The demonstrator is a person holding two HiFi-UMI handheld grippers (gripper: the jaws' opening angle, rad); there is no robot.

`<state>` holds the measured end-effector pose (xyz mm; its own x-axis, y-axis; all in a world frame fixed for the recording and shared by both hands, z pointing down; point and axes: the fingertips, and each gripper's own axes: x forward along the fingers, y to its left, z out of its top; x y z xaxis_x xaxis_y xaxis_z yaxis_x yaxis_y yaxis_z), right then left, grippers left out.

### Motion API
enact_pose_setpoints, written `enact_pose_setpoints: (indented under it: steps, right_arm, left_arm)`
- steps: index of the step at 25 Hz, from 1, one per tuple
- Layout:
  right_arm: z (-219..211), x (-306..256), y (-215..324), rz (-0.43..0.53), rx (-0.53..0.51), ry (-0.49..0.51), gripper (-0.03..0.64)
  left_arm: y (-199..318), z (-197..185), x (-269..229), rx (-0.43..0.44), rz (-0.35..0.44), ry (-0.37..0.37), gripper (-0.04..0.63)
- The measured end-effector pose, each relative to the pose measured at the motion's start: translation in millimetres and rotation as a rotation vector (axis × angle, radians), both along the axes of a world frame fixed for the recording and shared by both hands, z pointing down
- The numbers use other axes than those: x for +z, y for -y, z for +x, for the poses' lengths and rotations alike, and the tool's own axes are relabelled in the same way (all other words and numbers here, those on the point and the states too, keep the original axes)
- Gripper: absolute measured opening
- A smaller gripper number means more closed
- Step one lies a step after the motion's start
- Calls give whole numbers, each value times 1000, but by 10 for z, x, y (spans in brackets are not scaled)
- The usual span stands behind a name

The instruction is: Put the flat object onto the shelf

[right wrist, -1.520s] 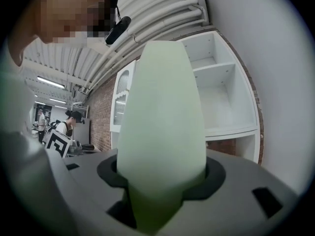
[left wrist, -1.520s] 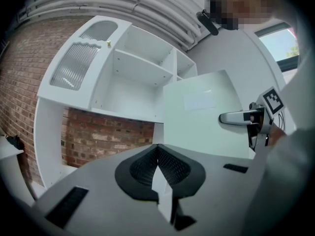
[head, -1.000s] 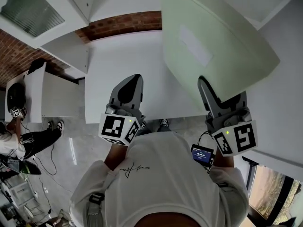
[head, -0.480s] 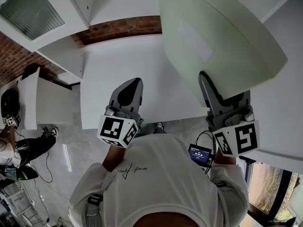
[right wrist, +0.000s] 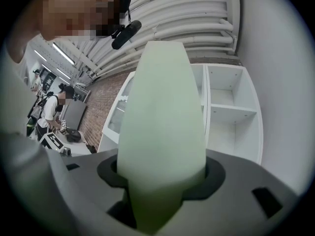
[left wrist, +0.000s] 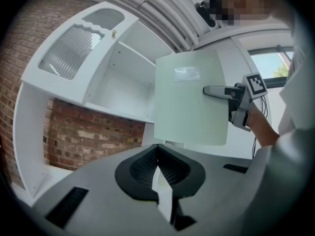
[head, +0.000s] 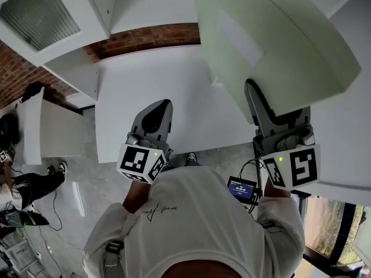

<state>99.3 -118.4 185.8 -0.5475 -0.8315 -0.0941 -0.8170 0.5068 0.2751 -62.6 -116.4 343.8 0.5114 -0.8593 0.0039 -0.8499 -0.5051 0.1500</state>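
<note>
The flat object, a pale green board, is in the air above the far right part of the white bench. It is not lying on any surface. The right gripper holds it at its near edge, with both jaws closed on the board, one on each face. In the right gripper view the board rises straight up from between the jaws and covers the middle of the view. On the face of the board that the head view shows there is a paler rectangular patch.

The left gripper is over the near edge of the bench, well apart from the board. Its jaws are together at the tips and hold nothing.

Behind the board stands the white shelf unit. Its open compartments show to the right of the board in the right gripper view. If the board touches the unit, I cannot tell. A brick wall runs behind the far edge of the bench. The person wears a white shirt.
</note>
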Motion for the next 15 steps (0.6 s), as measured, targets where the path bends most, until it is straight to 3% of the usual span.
enact_pose_setpoints:
  steps: [15]
  right_arm:
    - [-179, -314, 137, 105, 20, -101, 273]
  left_arm:
    - [23, -92, -34, 15, 21, -17, 12]
